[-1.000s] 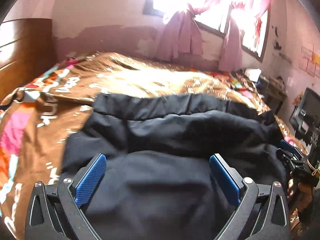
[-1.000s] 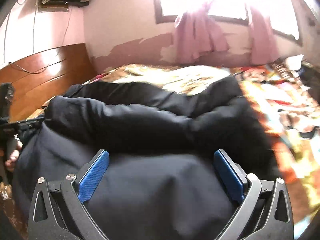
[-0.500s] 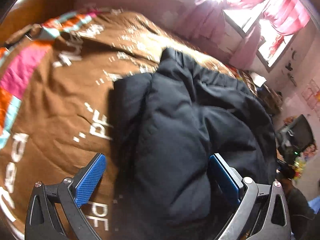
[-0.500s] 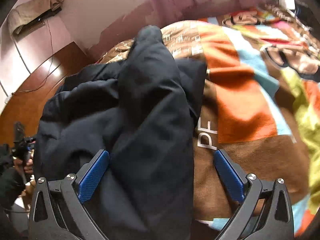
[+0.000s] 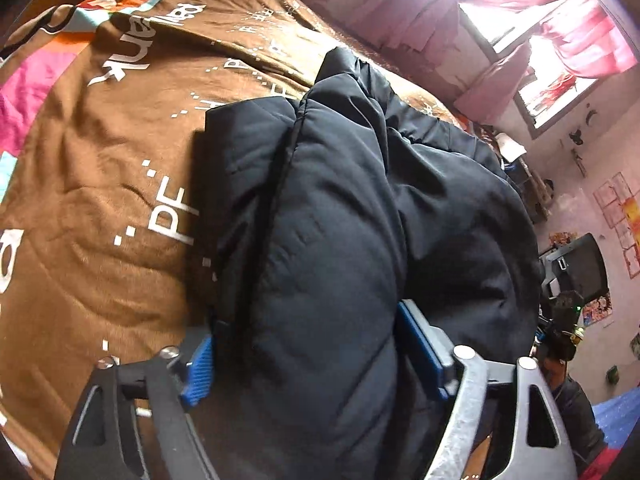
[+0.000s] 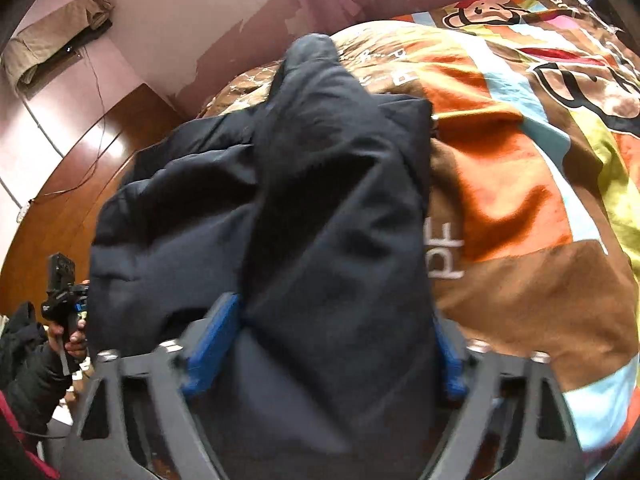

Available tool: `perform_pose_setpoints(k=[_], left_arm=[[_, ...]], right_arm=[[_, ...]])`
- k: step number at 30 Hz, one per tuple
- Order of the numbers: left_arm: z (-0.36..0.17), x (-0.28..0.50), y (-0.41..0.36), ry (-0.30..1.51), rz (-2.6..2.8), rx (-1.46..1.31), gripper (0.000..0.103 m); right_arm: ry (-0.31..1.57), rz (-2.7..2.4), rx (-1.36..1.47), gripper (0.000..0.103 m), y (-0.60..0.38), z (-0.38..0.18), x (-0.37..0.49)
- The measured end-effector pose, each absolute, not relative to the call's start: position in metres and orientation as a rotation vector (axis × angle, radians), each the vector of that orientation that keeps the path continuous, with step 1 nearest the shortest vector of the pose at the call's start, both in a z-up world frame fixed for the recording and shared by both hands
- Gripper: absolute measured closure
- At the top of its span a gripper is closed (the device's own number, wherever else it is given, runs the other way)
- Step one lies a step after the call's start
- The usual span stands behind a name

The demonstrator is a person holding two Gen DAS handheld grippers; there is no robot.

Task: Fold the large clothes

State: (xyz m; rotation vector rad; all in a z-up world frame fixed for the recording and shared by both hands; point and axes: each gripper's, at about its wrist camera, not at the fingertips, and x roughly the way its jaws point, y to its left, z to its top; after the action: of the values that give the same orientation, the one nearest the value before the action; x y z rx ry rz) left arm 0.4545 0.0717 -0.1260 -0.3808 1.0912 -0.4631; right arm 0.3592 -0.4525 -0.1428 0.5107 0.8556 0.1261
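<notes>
Fold's barely started, I'd say: the jacket (image 5: pixel 340 240) is bunched on the bed (image 5: pixel 100 220), ahead of both tools. Left hand-held gripper (image 5: pixel 308 356) and right hand-held gripper (image 6: pixel 324 356) are each closing around a puffy sleeve; folding and flattening remain.

White "PE" readable on brown bedspread (image 5: pixel 100 240); rest illegible.

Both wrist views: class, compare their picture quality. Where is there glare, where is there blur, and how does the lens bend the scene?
Left wrist view: the window is blown out to white glare, while the dark jacket stays fairly sharp. Right wrist view: no glare, but the jacket and blue pads are smeared with blur. Both views: fisheye curves the blanket and darkens the corners.
</notes>
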Motion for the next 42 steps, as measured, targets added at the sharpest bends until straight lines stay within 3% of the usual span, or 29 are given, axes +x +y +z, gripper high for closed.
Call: perform_pose_setpoints(k=[7,11,18,23,29,33,39,42], left_arm=[[-0.091,0.432,0.058,1.051,-0.352,-0.354,0.074],[-0.048,0.410,0.048,0.980,-0.344,-0.327,0.082],[0.026,0.362,0.056,0.883,-0.356,-0.244,0.083],[0.035,0.326,0.078,0.873,-0.356,-0.256,0.083],[-0.008,0.308,0.077,0.904,-0.342,-0.263,0.083],[-0.059,0.305,0.070,0.944,-0.313,-0.212,0.083],[-0.087,0.305,0.073,0.988,-0.255,-0.187,0.069],[-0.093,0.308,0.077,1.033,-0.221,-0.219,0.060]], right_arm=[[0.852,0.117,0.635,0.081,-0.452,-0.122,0.345],[0.775,0.134,0.616,0.089,-0.437,-0.079,0.327],[0.687,0.210,0.480,0.090,-0.394,0.005,0.278],[0.656,0.231,0.423,0.090,-0.386,0.039,0.243],[0.699,0.186,0.418,0.090,-0.379,0.012,0.226],[0.805,0.072,0.319,0.090,-0.372,-0.035,0.229],[0.834,-0.022,0.293,0.076,-0.377,-0.062,0.221],[0.831,-0.087,0.285,0.056,-0.380,-0.062,0.221]])
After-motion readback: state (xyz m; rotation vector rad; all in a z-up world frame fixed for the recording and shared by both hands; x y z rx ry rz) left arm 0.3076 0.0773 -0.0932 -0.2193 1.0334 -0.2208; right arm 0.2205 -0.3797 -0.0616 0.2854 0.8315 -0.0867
